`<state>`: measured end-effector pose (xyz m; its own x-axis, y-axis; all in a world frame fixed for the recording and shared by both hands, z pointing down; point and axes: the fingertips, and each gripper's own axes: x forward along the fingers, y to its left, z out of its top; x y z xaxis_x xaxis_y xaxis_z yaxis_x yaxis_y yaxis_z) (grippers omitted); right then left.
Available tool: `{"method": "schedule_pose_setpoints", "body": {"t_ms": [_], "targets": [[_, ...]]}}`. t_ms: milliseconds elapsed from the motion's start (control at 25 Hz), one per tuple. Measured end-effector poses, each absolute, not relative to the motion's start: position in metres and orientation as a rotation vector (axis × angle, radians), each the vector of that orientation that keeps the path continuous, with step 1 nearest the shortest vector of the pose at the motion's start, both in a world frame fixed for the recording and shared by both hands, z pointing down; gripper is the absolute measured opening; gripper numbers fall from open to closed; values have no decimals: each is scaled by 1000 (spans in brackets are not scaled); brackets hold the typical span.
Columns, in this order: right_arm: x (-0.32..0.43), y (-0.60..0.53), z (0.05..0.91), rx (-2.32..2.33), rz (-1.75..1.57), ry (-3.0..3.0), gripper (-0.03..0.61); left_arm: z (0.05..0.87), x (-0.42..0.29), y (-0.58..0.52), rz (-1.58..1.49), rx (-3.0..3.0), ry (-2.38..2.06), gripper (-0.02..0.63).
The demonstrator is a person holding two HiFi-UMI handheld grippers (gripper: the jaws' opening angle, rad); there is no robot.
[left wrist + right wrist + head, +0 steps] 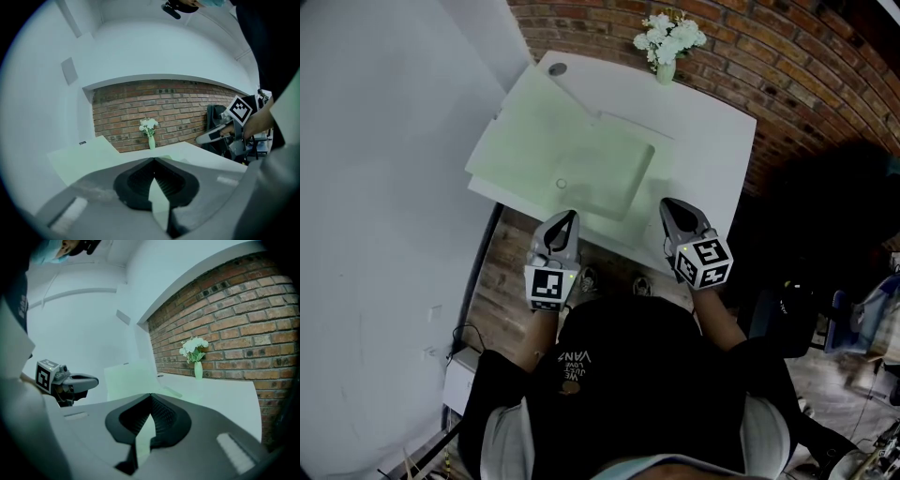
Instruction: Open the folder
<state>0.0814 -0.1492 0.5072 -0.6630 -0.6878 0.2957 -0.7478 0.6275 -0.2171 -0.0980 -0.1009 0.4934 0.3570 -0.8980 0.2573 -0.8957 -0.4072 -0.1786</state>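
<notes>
Already spread across the white table (712,159), the pale green folder (581,169) lay on the table's left half. One leaf ran out past the left edge toward the white wall (384,141), and in the right gripper view that leaf appeared to stand tilted up rather than flat. The left gripper (570,217) and the right gripper (669,204) hung side by side at the table's near edge, just short of the folder. Each gripper had its jaws pressed tip to tip with nothing between them. A small vase of white flowers (667,42) stood at the far edge against the brick wall (769,56), well apart from both tools.

The opening looked largely done, but nothing held the raised leaf. A nudge from either closed tip could have sent it swinging back shut. Because the folder overhung the table's side, a push to the left risked tipping it off toward the floor. A shove away from the person could have driven it toward the vase.
</notes>
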Motion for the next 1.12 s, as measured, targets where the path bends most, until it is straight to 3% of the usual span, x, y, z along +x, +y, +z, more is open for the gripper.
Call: {"method": "schedule_pose_setpoints", "body": {"t_ms": [1120], "targets": [[73,-130,492,1024,403,-2721,-2,482,-87,-78,-408,-2556,1882,2]]}}
